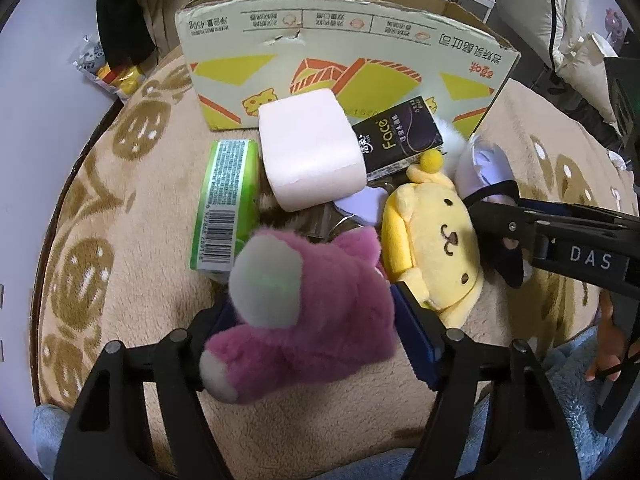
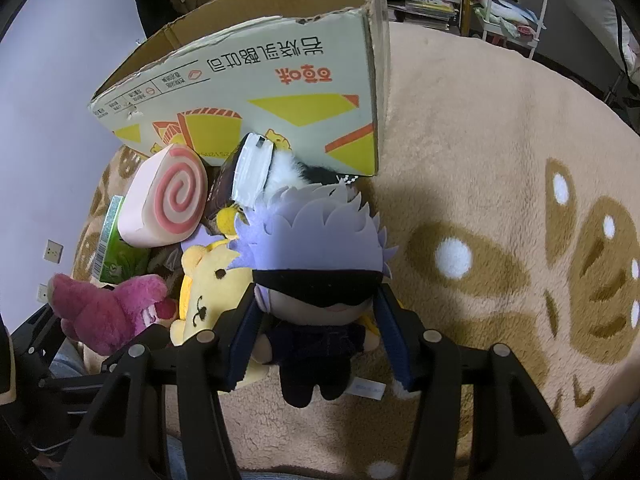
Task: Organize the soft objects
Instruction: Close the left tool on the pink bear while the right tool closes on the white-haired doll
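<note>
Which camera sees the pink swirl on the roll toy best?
The right wrist view: the swirl roll plush shows its spiral end face there. The left wrist view shows only its plain pink side, no swirl.

Beige patterned blanket (image 2: pixel 480 128) under cardboard box (image 1: pixel 344 64), plush toys (image 1: pixel 436 240)

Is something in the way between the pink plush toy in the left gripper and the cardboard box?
Yes. A pink swirl roll cushion and a green packet lie between the pink plush and the cardboard box, whose near wall stands tall.
</note>
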{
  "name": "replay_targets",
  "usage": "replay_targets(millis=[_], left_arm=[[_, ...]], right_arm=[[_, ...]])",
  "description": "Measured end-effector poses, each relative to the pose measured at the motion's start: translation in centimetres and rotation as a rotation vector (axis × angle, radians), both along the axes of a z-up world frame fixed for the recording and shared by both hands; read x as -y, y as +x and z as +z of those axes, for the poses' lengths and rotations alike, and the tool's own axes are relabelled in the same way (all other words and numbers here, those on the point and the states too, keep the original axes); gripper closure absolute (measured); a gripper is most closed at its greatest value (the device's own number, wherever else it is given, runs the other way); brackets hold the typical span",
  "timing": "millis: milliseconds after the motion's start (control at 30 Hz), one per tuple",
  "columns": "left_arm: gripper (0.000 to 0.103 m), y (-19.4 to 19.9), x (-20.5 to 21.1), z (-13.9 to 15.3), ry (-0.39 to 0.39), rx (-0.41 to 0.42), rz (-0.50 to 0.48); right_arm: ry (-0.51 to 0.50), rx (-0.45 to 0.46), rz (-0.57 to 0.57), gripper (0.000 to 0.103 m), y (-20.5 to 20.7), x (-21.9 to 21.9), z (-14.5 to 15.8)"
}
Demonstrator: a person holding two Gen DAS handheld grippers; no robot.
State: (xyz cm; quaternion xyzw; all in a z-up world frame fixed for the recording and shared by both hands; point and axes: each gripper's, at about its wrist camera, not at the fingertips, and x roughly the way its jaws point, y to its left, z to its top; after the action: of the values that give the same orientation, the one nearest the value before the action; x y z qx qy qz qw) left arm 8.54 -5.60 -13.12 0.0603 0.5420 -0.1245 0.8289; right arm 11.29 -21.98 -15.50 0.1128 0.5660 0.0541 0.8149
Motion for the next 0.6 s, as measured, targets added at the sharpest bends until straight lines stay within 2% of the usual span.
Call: replay_targets(millis=[200,267,333,600], left_arm=[[0.038,-0.2,0.0,0.5,-0.017,0.020,-0.006],[0.048,-0.3,0.0,0.7,-0.028,0.031,-0.011],[0.053,-0.6,0.0,1.3,-0.042,0.060,-0.021],[0.060,-0.9,0.0,2.0,-0.062,0.096,-0.037]], right_arm=[[-0.016,0.001,0.012,0.047,-0.4,-0.1,0.5],[-0.021,0.004,0.010,0.048,-0.4,-0.2,0.7],[-0.026,0.011,0.006,0.048,-0.5,-0.3,0.9],[-0.028,0.037,-0.028,0.048,-0.9,0.5,1.8]])
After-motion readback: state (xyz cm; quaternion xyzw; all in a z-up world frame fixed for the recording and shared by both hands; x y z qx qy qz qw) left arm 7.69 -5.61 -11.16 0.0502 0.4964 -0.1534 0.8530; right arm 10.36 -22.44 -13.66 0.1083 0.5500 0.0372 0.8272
